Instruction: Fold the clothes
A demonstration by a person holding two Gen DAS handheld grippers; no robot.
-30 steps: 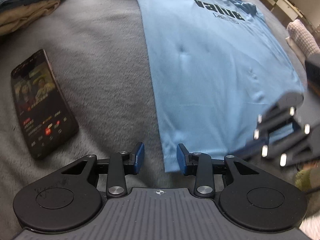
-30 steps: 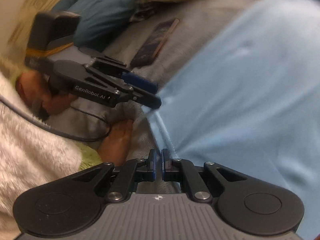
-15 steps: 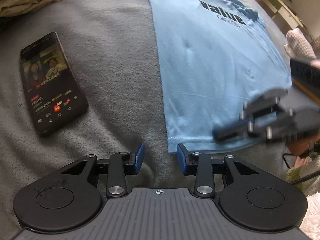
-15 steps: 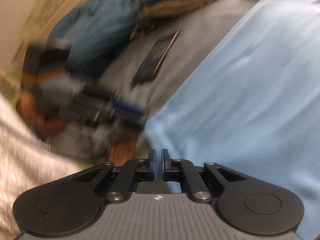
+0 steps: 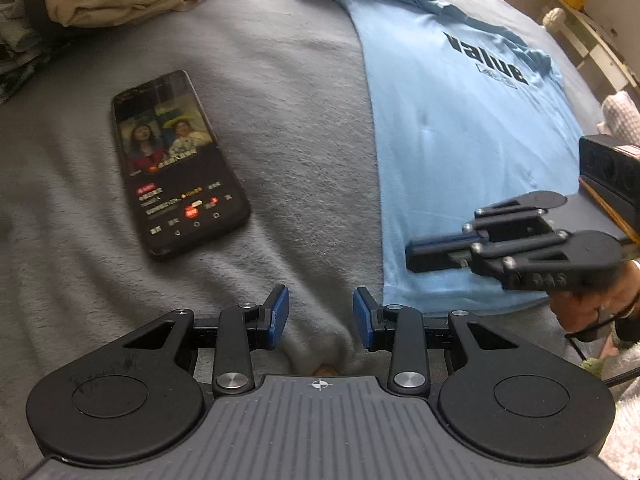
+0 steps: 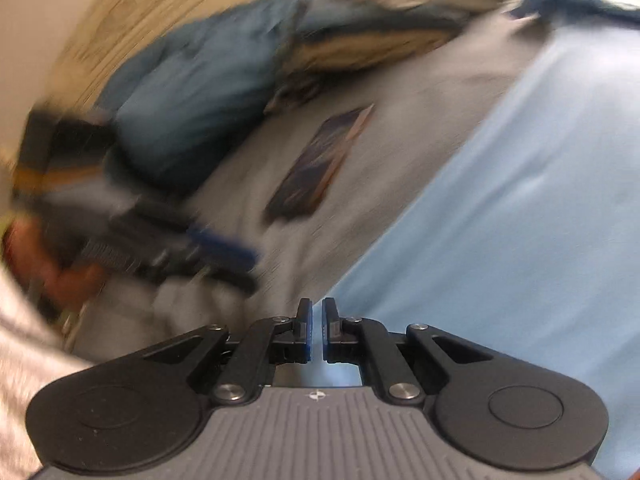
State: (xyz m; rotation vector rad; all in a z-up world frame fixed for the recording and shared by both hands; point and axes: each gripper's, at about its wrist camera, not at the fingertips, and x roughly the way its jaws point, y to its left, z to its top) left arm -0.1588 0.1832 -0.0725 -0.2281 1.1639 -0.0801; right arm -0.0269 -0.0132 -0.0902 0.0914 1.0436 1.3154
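Both grippers have slid sideways, away from the shirt's bottom corner. Now the left gripper (image 5: 320, 314) hangs over the gray blanket (image 5: 280, 120), its jaws partly open with nothing between them. On the right, the right gripper (image 5: 412, 250) has its jaws almost shut and empty. Spread flat on the blanket lies the light blue T-shirt (image 5: 460, 140). Nearby lies a phone (image 5: 176, 164) with its screen lit.

- The left gripper (image 5: 320, 316) points steeply down, its blue-padded fingers (image 5: 278, 314) parted with nothing between them.
- The right gripper (image 6: 316, 330) has its fingers drawn almost together, holding nothing.
- In the left wrist view, it reaches in from the right, held by a hand (image 5: 592, 304) at the right edge.
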